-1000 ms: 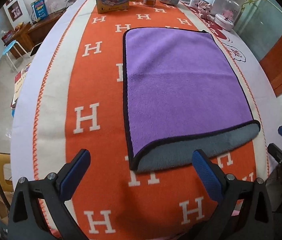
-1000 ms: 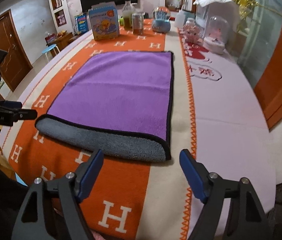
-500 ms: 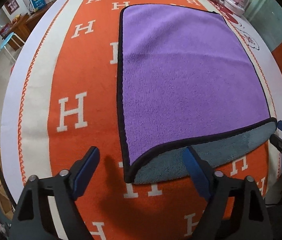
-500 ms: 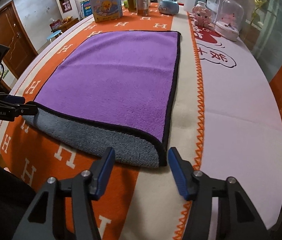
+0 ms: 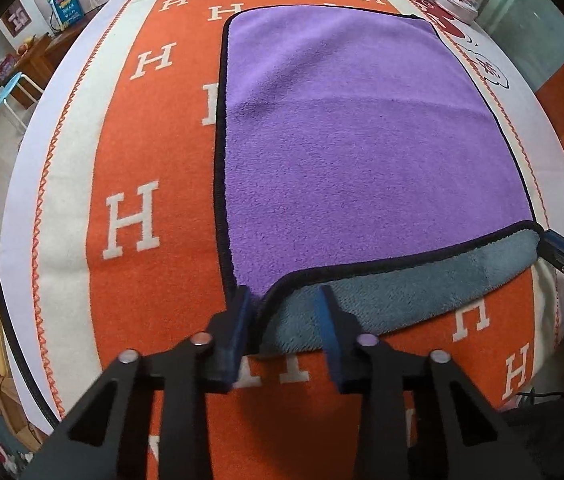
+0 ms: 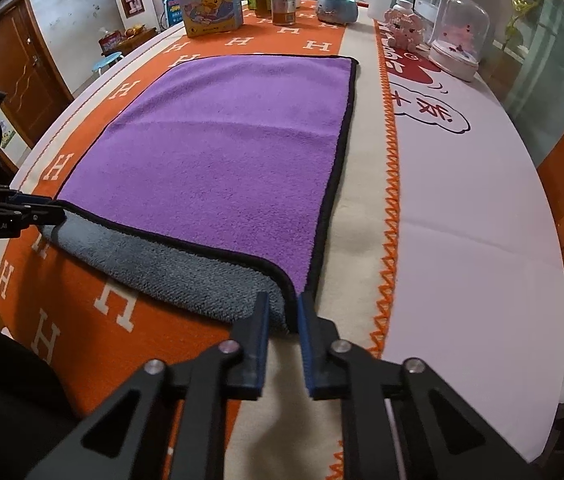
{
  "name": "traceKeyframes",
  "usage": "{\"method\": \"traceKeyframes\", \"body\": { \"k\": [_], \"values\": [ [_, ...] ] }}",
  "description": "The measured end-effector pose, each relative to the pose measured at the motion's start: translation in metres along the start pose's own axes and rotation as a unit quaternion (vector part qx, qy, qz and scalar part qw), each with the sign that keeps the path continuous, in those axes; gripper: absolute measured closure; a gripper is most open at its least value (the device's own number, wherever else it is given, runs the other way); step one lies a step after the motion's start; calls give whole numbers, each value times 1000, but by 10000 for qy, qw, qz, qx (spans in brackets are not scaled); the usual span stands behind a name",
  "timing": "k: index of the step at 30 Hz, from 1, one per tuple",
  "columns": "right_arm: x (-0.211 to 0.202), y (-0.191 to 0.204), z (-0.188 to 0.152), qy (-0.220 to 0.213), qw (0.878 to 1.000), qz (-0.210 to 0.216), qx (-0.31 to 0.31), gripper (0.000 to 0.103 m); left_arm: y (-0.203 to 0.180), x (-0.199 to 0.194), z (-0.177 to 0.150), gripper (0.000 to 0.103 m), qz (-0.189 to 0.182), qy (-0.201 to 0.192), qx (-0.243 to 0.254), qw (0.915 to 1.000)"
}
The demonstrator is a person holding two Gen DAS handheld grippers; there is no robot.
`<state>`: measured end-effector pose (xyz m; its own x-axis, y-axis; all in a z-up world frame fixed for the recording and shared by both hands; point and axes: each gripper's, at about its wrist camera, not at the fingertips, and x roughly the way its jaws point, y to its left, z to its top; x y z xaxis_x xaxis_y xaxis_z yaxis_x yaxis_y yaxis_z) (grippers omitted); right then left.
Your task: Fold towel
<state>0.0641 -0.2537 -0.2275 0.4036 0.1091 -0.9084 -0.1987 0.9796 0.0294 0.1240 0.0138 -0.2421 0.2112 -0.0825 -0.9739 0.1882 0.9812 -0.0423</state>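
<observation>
A purple towel (image 5: 353, 140) with black trim lies folded once on the orange H-patterned cloth; its grey underside (image 5: 401, 288) shows along the near edge. It also shows in the right wrist view (image 6: 234, 148). My left gripper (image 5: 283, 300) has its jaws narrowed around the towel's near left corner. My right gripper (image 6: 283, 308) has its jaws nearly closed around the near right corner. Each gripper appears at the edge of the other's view: the right one (image 5: 561, 252), the left one (image 6: 38, 210).
At the far end stand a duck-print box (image 6: 208, 2), a bottle and jar (image 6: 282, 2), a snow globe (image 6: 337, 0), a pink toy (image 6: 403, 28) and a domed ornament (image 6: 459, 38). A white cloth (image 6: 461, 200) covers the right side.
Both grippers moved forward and down to the towel's near corners, and their jaws closed in from wide open to narrow around the corners.
</observation>
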Motion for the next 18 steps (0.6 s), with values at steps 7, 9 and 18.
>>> {"method": "traceKeyframes", "body": {
  "k": [7, 9, 18],
  "values": [
    [-4, 2, 1, -1, 10000, -21, -85, 99, 10, -3, -2, 95, -47, 57, -117, 9999],
    [-6, 2, 2, -25, 9999, -54, -89, 99, 8, -5, -3, 97, -44, 80, -39, 10000],
    [-27, 2, 13, -301, 9994, -88, -119, 99, 13, -30, 15, 98, -202, -19, 75, 9998]
  ]
}}
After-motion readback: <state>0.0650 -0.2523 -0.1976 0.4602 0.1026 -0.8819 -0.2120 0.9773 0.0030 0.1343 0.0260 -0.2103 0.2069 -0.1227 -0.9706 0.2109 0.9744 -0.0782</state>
